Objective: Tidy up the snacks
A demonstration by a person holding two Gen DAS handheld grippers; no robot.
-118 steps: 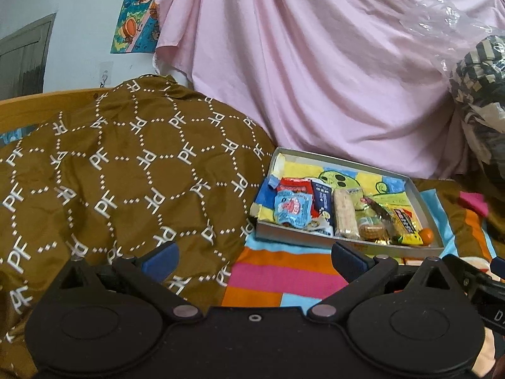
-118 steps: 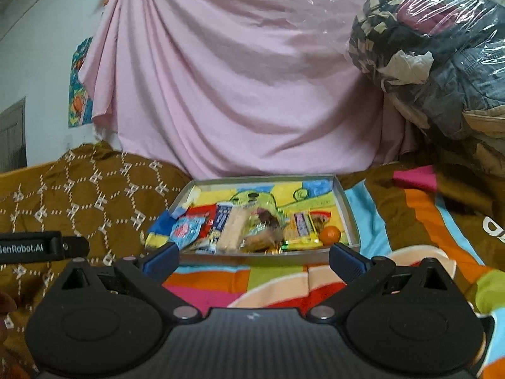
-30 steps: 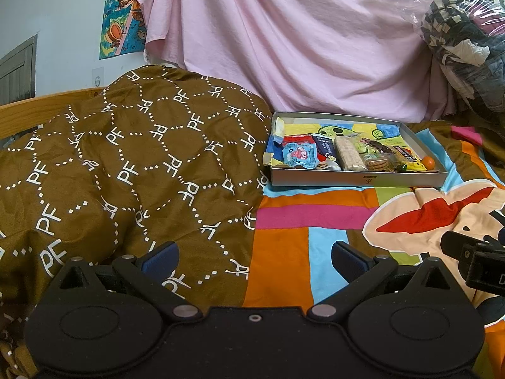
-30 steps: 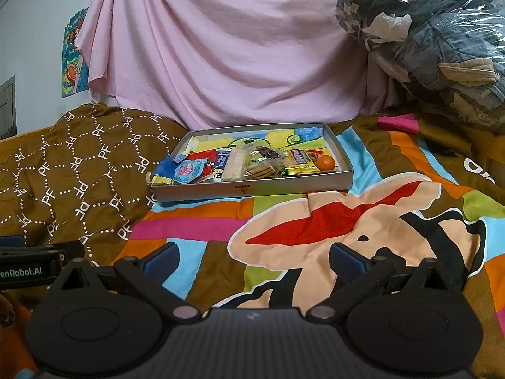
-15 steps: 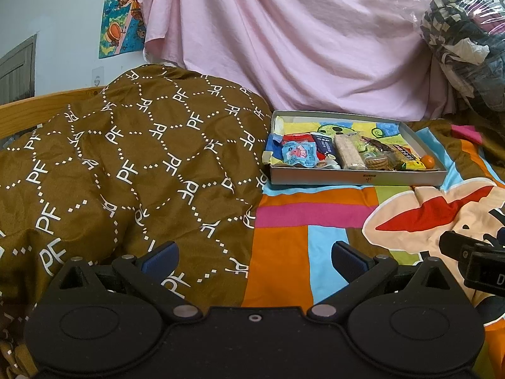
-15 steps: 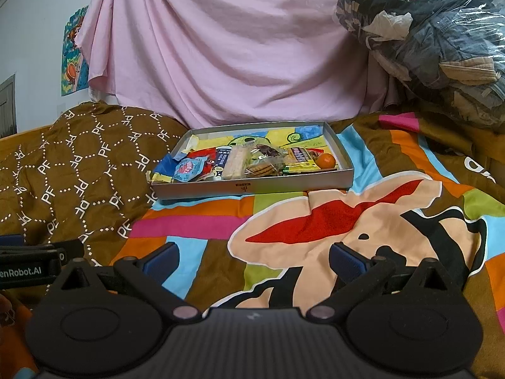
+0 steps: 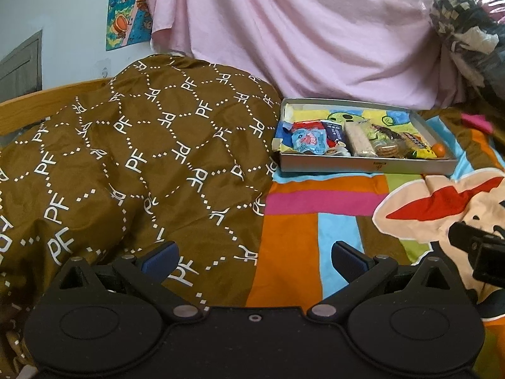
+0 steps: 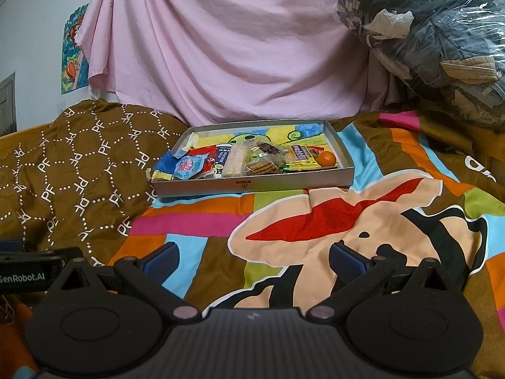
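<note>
A shallow grey box [image 7: 366, 166] [image 8: 252, 185] sits on the bed near the pink sheet. It holds several snacks in a row: a blue packet [image 7: 307, 140] [image 8: 188, 166], a pale wafer bar [image 7: 358, 140] [image 8: 235, 159], round biscuits [image 8: 262, 167], a yellow bar [image 8: 301, 154] and a small orange fruit [image 7: 438, 149] [image 8: 326, 158]. My left gripper [image 7: 254, 257] is open and empty, well short of the box. My right gripper [image 8: 252, 257] is open and empty too, above the cartoon blanket.
A brown quilt with white PF letters [image 7: 126, 158] is heaped left of the box. A colourful cartoon blanket [image 8: 331, 221] covers the bed. A plastic-wrapped bundle of clothes [image 8: 435, 41] rests at the back right. A pink sheet [image 8: 236, 47] hangs behind.
Over the whole span both grippers have drawn back from the box, which looks smaller and farther. In the last half second nothing has visibly moved. Both stay open.
</note>
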